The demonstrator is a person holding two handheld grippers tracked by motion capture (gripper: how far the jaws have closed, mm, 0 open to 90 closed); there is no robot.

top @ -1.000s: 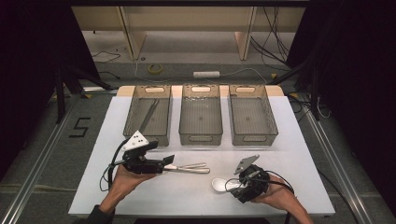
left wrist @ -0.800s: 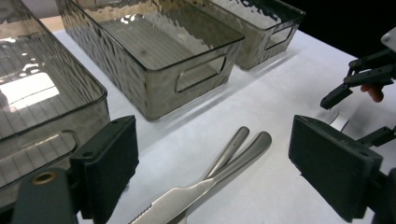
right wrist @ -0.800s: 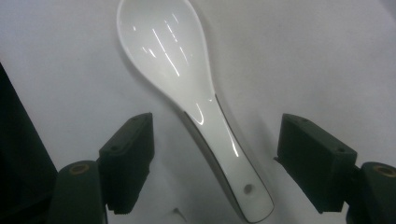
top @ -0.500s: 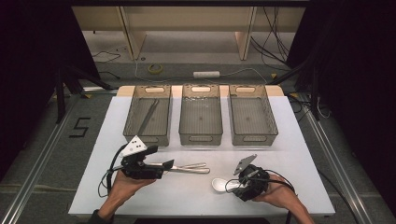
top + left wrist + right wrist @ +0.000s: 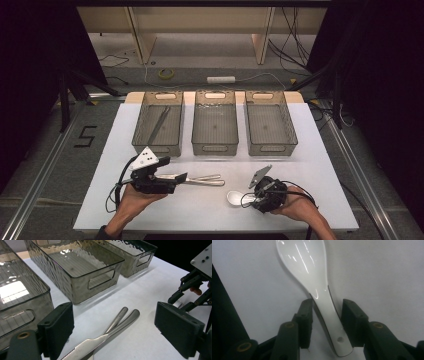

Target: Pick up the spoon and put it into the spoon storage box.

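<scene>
Jaws closing around white spoon (image 5: 312, 277)

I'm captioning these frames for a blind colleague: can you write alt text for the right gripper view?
A white ceramic spoon lies on a white table, its handle between the two black jaws of the right gripper, which have just been closing around it. Narrow gaps seem to remain between the pads and the handle. The bowl points away, toward the top of the picture.

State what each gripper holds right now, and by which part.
Nothing yet. The right gripper has been closing around the white spoon's handle; gaps remain. The left gripper stands wide open over the metal cutlery.
</scene>
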